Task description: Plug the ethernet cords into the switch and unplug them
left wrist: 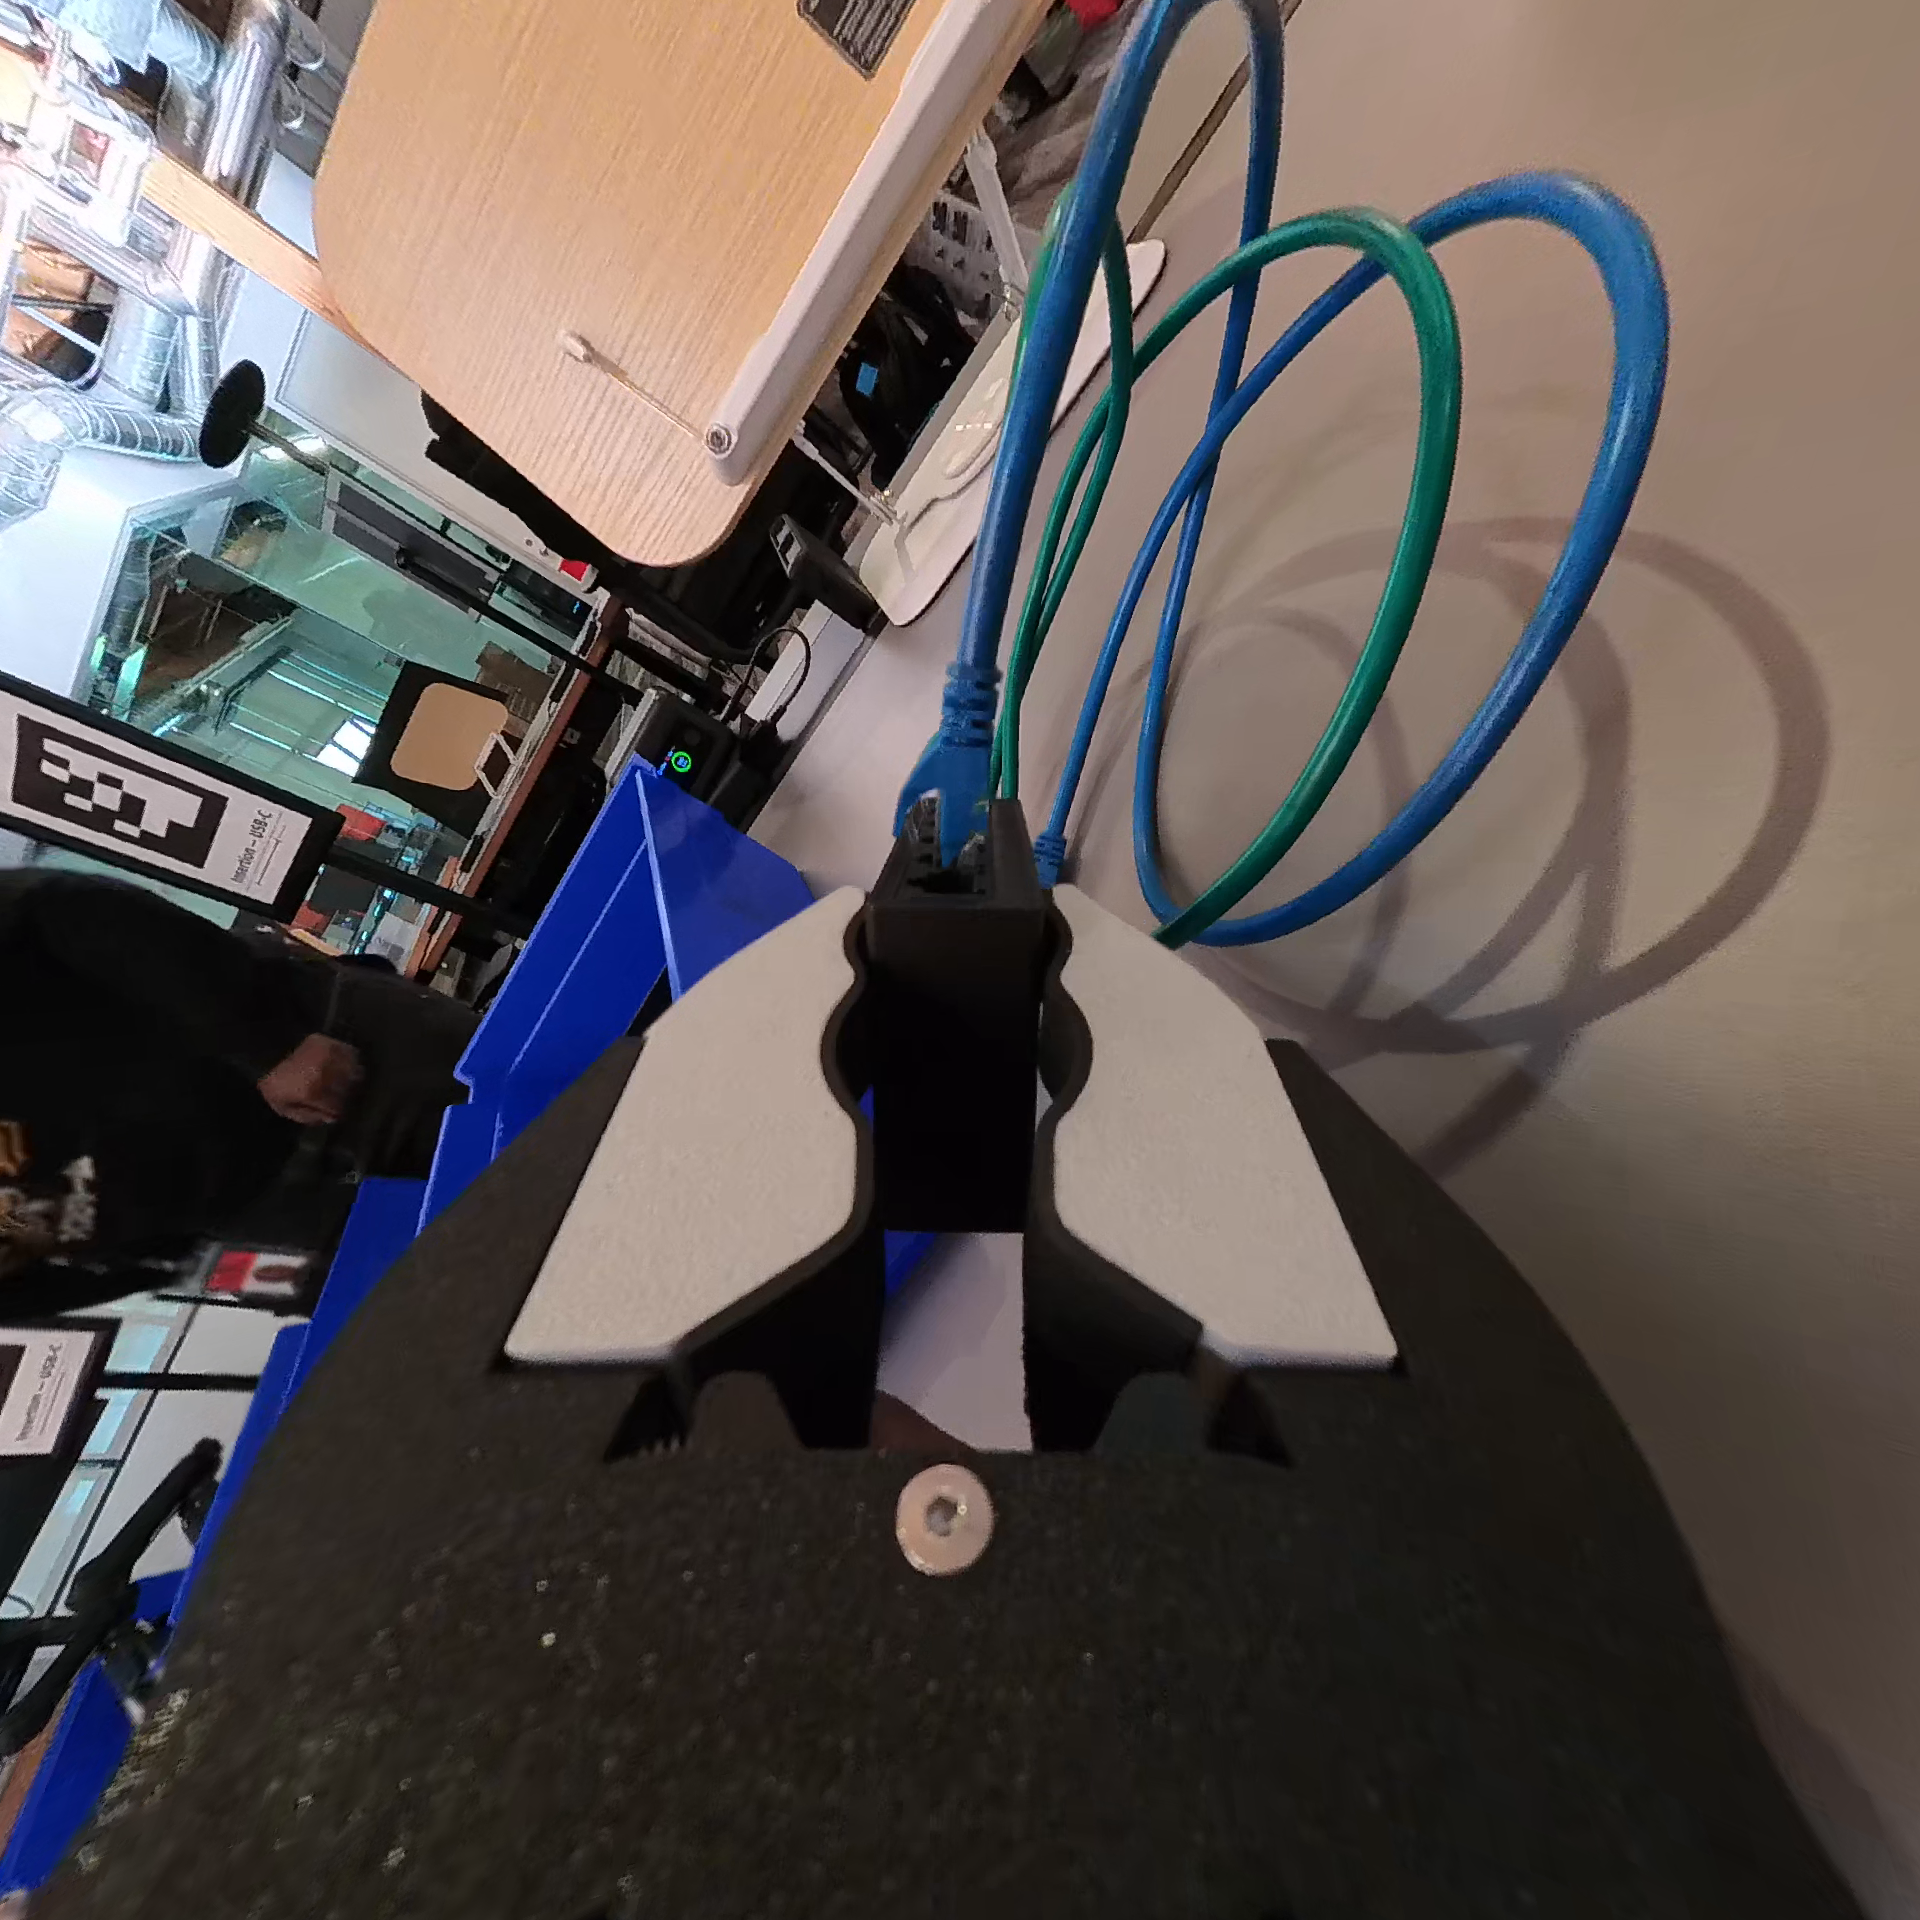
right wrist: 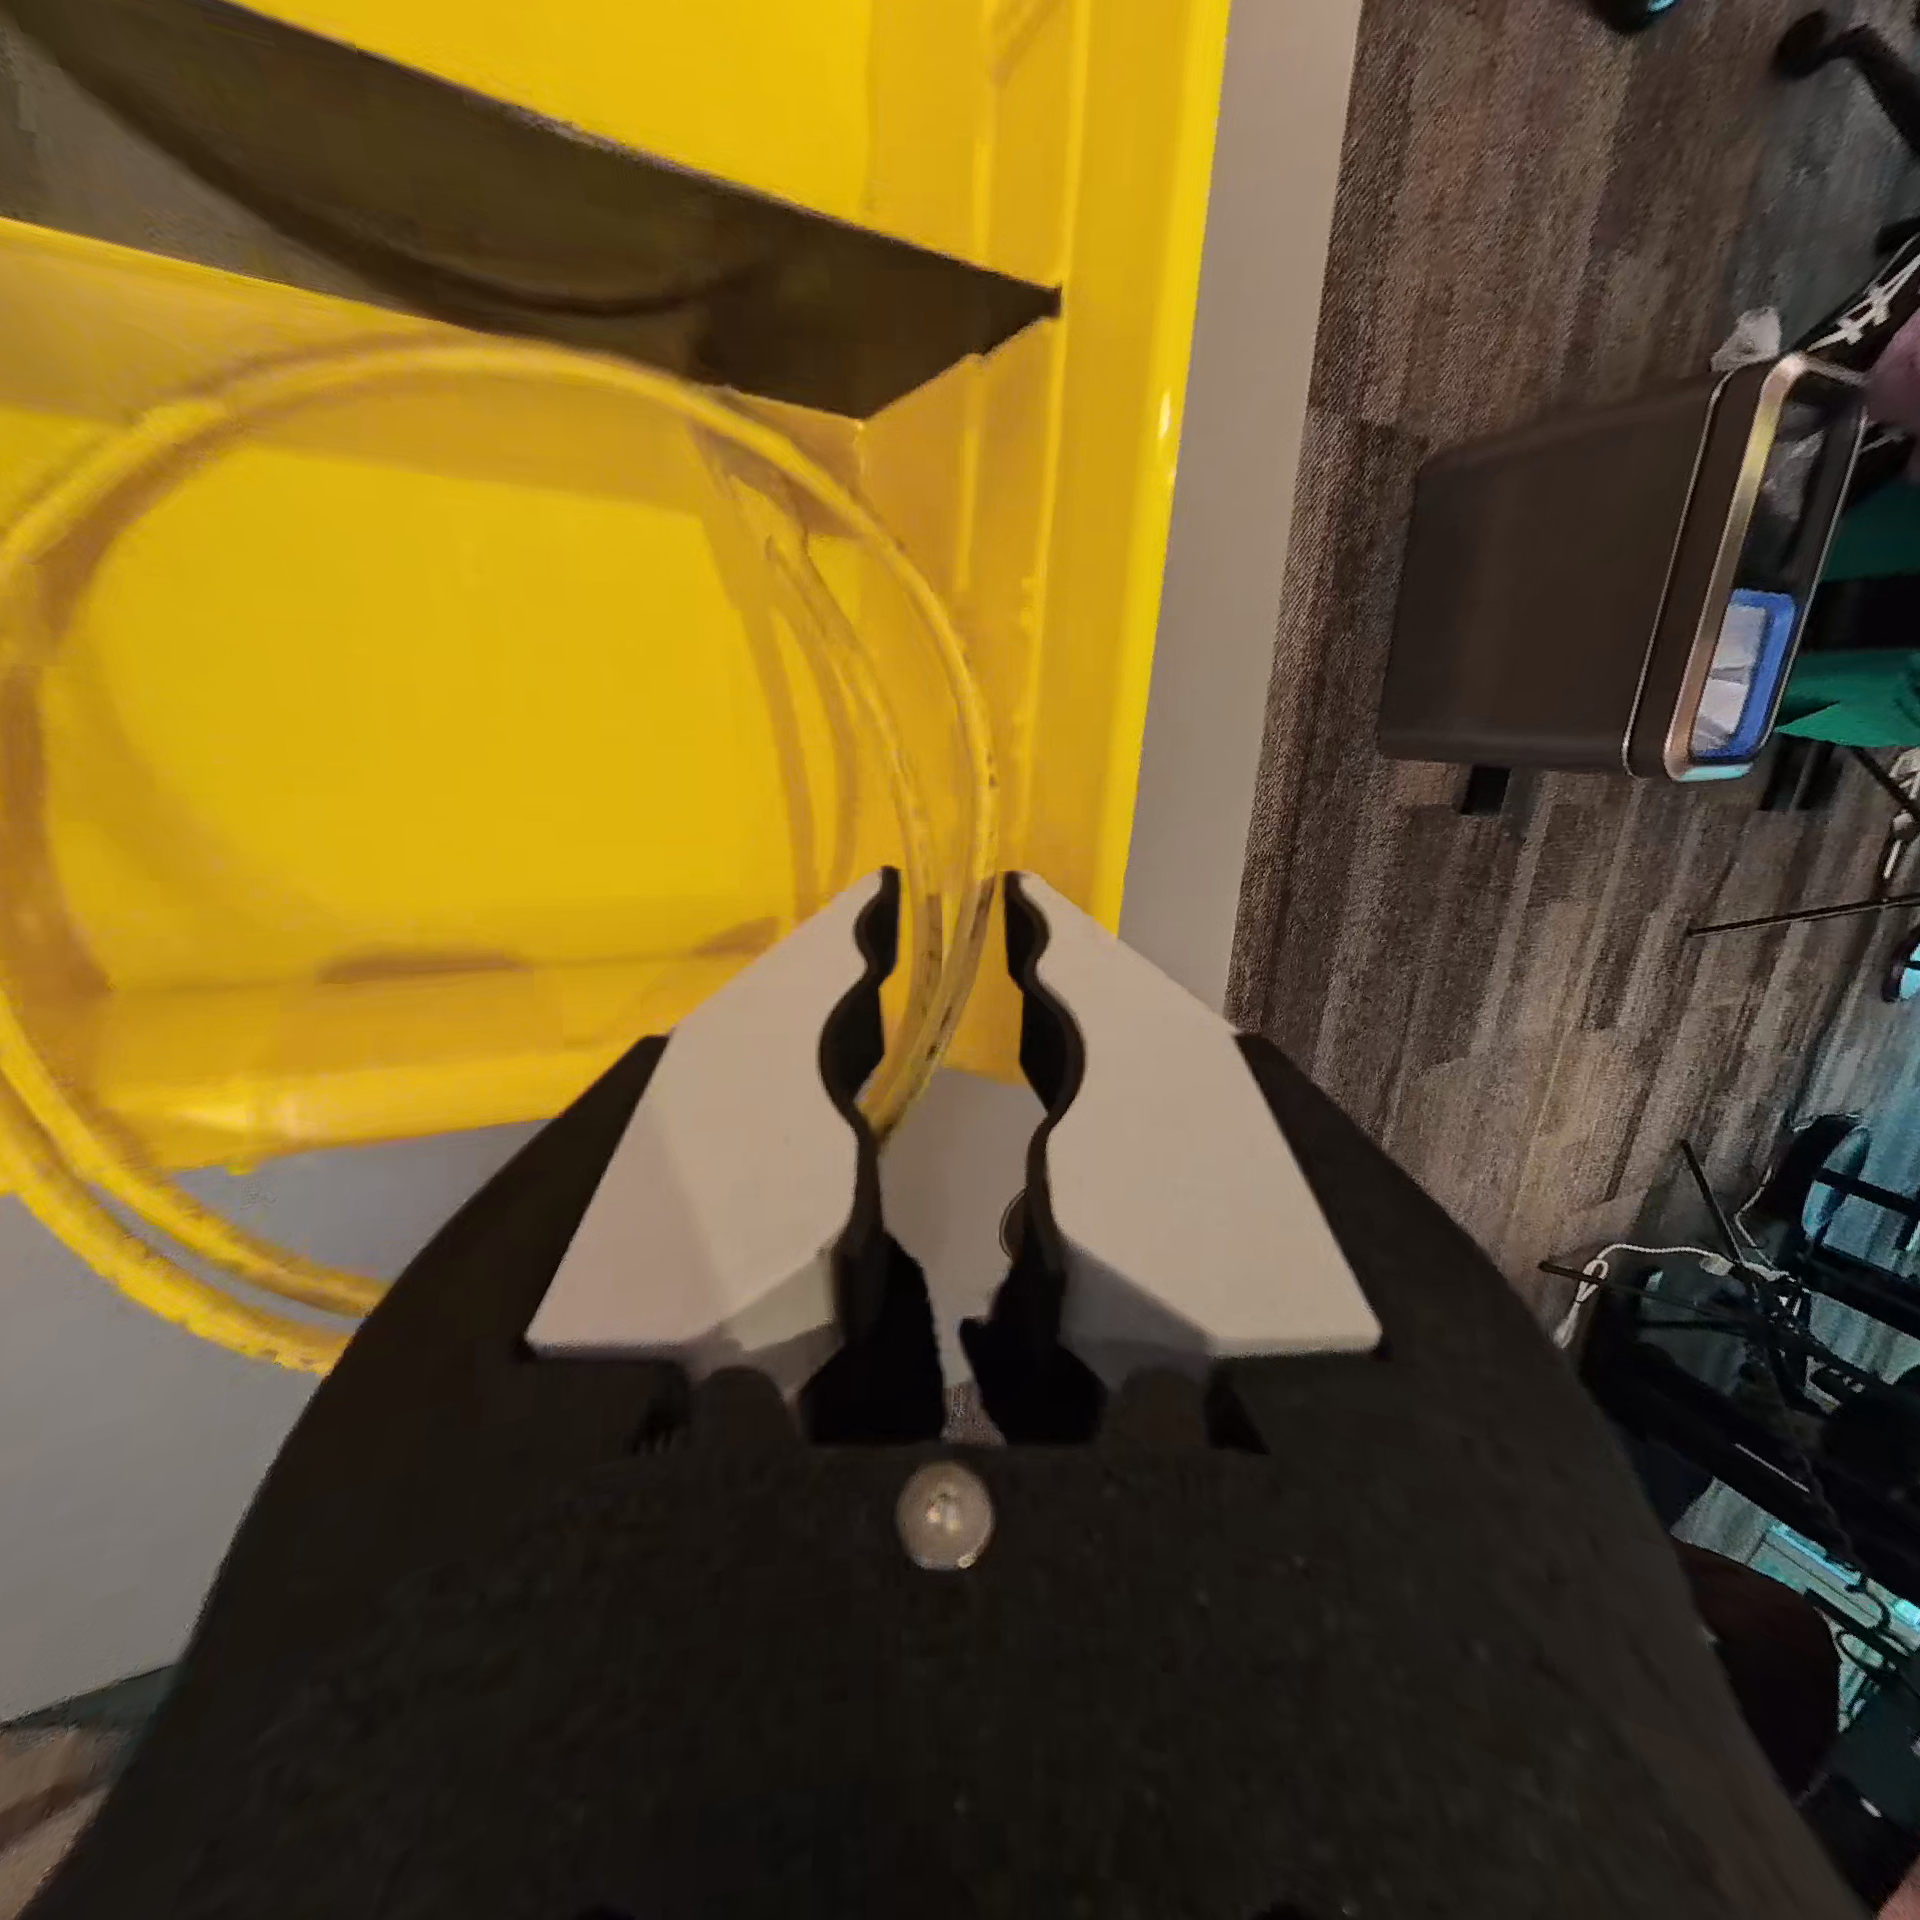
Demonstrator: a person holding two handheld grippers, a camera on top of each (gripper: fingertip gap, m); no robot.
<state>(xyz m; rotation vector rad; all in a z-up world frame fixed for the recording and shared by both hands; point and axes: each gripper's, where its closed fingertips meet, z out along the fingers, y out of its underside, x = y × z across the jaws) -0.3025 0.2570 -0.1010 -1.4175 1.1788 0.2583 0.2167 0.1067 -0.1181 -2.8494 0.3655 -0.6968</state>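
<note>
We clamp the black switch (left wrist: 951, 997) in our left gripper (left wrist: 954, 925) to steady it, blue cord (left wrist: 961, 727) already plugged in, while our right gripper (right wrist: 943, 894), fingers narrowly apart, straddles the coiled yellow cord (right wrist: 935, 831) by the yellow bin (right wrist: 520, 675) to fetch it.

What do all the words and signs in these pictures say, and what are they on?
I don't repeat writing, only where it stands.
White sign with black squares, left wrist view: small print.
Second white sign, lower left: small print.
Black label under the wooden tabletop: blurred.
Right wrist view: none readable.
</note>
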